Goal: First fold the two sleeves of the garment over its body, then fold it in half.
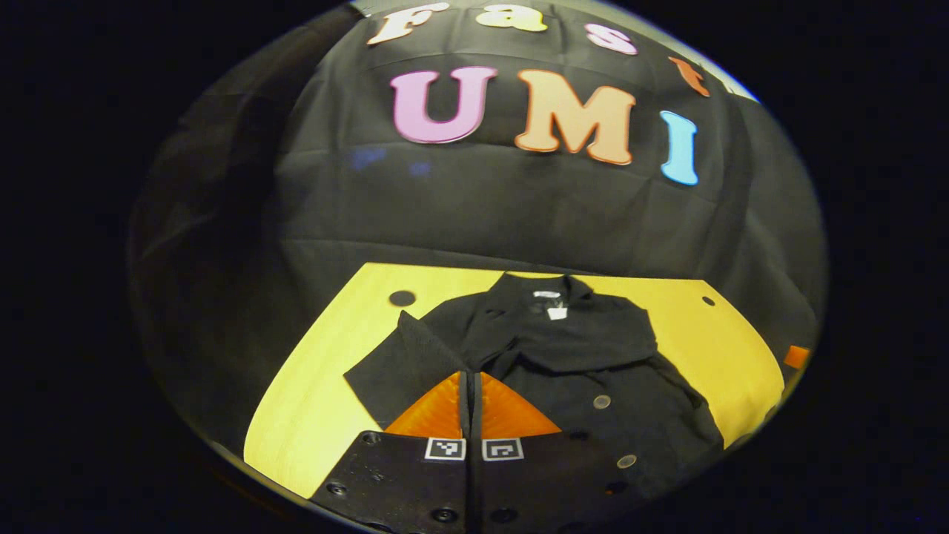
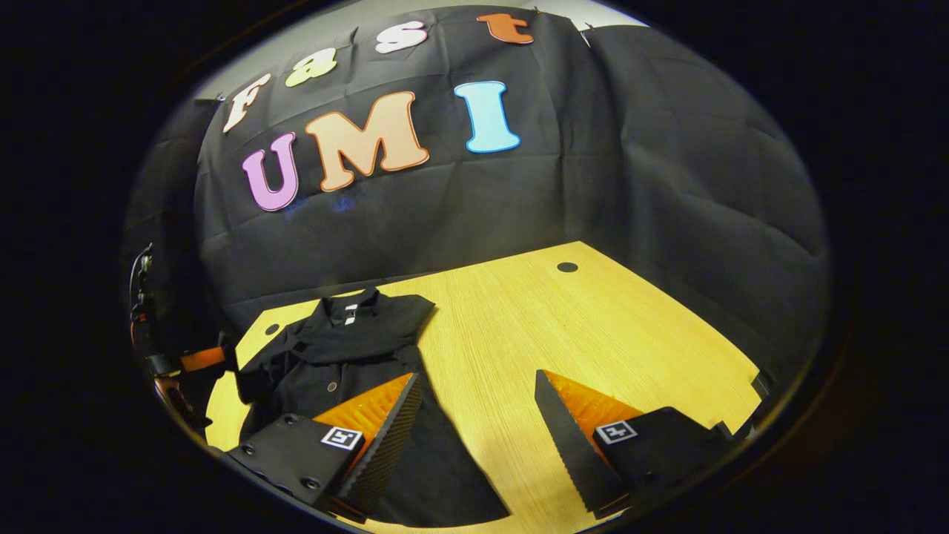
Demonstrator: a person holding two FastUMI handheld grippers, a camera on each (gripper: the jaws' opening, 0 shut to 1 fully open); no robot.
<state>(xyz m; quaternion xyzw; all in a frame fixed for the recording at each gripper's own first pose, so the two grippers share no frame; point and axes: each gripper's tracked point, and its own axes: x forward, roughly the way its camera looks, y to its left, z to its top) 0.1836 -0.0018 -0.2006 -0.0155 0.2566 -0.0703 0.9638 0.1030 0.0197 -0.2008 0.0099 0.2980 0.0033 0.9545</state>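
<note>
Your left gripper has its two fingers pressed together, and in the left gripper view it sits over the black button-front jacket, near the edge of the sleeve that lies angled across the left side of the body; whether a pinch of cloth is caught between the tips, you cannot tell, since the fabric is dark and the tips sit right over it. Your right gripper stands wide open with nothing between its fingers, held above the jacket's lower hem and the bare wooden table. The jacket lies flat toward the far-left side of the table in the right gripper view, collar toward the booth wall, with one sleeve seemingly already folded over the chest. The likely trouble from here: if the left gripper has caught more than one layer, lifting would drag the body along and undo what is already laid; a thin pinch on this heavy cloth could slip out mid-fold. The open right gripper, if brought down on the hem off-centre, would make the final halving crooked. No containers stand on the table, so nothing to check there.
</note>
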